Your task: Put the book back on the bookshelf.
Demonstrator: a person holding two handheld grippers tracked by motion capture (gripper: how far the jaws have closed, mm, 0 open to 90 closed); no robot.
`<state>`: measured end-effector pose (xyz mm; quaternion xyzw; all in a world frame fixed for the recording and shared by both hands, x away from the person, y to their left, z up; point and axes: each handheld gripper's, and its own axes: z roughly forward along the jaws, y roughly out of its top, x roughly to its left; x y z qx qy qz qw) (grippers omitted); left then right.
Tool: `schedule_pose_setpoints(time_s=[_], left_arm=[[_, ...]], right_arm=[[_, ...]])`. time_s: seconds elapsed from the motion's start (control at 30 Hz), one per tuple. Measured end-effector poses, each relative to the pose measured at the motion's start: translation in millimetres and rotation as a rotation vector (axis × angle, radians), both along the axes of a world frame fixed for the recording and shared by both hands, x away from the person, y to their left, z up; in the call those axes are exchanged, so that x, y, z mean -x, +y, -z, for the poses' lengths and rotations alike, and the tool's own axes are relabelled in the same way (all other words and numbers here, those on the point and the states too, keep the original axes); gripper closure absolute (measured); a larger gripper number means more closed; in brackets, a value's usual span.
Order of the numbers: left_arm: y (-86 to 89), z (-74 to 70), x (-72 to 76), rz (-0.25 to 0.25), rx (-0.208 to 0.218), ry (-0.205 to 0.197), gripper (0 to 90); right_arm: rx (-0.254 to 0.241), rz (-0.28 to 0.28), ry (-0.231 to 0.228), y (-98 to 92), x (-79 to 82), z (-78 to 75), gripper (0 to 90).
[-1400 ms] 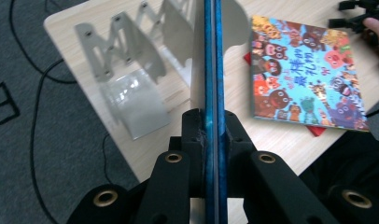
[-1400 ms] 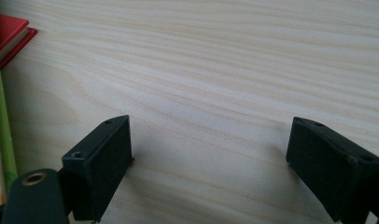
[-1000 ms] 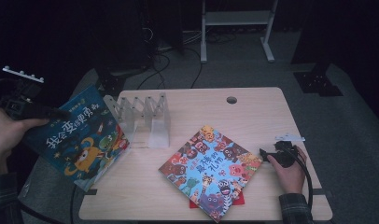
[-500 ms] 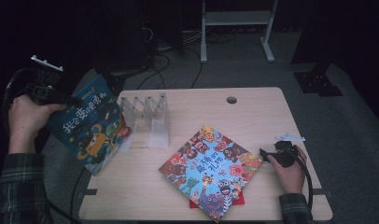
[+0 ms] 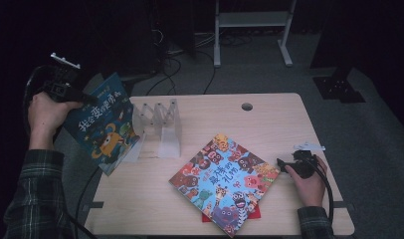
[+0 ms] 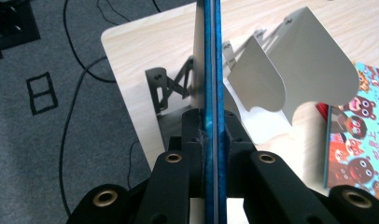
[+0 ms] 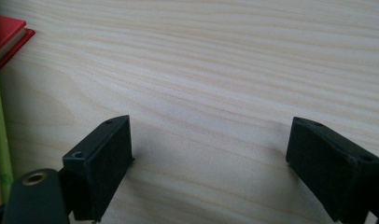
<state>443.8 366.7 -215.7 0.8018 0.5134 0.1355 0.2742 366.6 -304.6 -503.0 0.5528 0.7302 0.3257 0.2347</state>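
High view: the left hand-held gripper [image 5: 65, 92] sits off the worktop's [image 5: 269, 119] left edge, at its far corner, clamped on a blue picture book [image 5: 103, 127]. The book hangs tilted in the air, its cover facing the camera, with its right edge just beside the clear rack of upright dividers [image 5: 160, 124] that stands on the far left part of the worktop. In the left gripper view the jaws press from both sides on the thin blue edge of the book [image 6: 211, 93], which runs straight up between them, and the pale dividers [image 6: 295, 70] rise just behind it to the right.

A second picture book [image 5: 225, 181] with cartoon animals lies flat on the near middle of the worktop, on top of a red book [image 5: 254, 211] whose corner shows at its near edge. The right hand-held gripper [image 5: 297, 164] rests on the worktop just right of that book. In the right gripper view its jaws stand wide apart over bare wood, with nothing between them, and the red book [image 7: 8, 35] shows at the far left.
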Motion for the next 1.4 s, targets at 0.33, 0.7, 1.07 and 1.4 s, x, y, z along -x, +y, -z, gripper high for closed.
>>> schedule_pose_setpoints(time_s=[0.33,0.7,1.07,1.4], left_arm=[[5.5,1.1,-0.4,-0.003,0.005,-0.017,78.6],[11.5,-14.6,9.1,-0.013,0.002,-0.047,77.5],[2.8,-37.6,27.7,0.028,-0.027,-0.078,89.8],[-29.4,-15.3,40.7,0.119,-0.039,-0.077,87.6]], right_arm=[[0.001,0.000,-0.001,-0.4,-0.2,0.1,13.3],[0.002,0.001,-0.001,-0.3,-0.2,0.0,13.3],[0.001,0.001,-0.001,-0.3,-0.2,0.1,13.3],[0.000,-0.003,-0.002,-0.9,-0.1,0.1,13.6]])
